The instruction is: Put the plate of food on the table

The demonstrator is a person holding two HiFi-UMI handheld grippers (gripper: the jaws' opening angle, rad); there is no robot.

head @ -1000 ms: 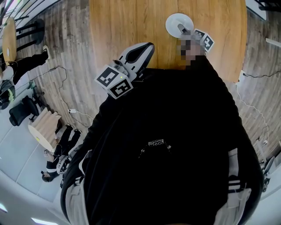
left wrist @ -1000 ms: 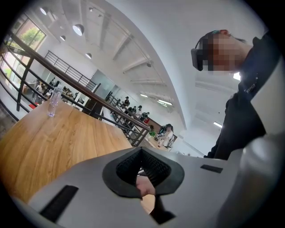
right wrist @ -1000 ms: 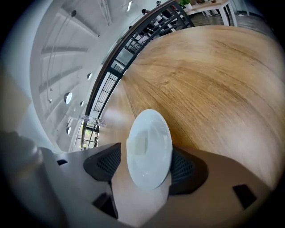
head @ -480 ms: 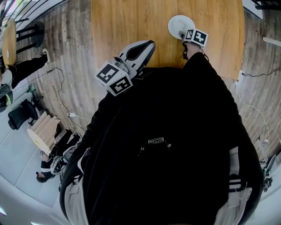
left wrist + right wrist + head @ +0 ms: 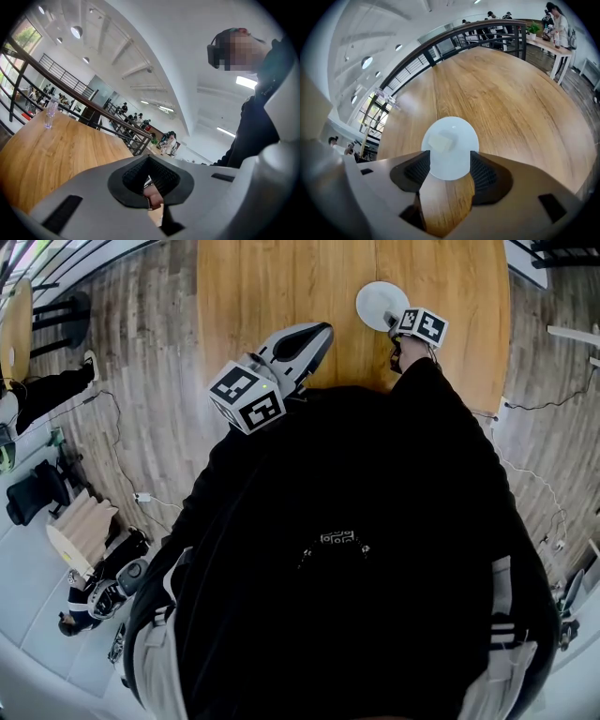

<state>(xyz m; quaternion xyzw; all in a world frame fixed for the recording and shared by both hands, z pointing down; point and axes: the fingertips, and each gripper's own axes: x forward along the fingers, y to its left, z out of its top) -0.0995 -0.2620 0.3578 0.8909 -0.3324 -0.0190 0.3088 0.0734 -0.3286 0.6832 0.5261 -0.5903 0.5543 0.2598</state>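
A round white plate with a pale block of food on it lies flat on the wooden table. In the right gripper view the plate fills the gap between the jaws, which stand wide on either side of its near half. My right gripper is closing, and its pads do not visibly press on the plate. In the head view the right gripper sits at the plate's near edge. My left gripper is raised over the table's near edge, shut and holding nothing.
A clear glass stands far off on the table. A dark railing runs behind the table. People sit at other tables in the background. Cables lie on the wooden floor to the left.
The right gripper has drawn back a little from the plate toward the person, so more of the plate shows. The plate has stayed on the table. The left gripper has shifted slightly.
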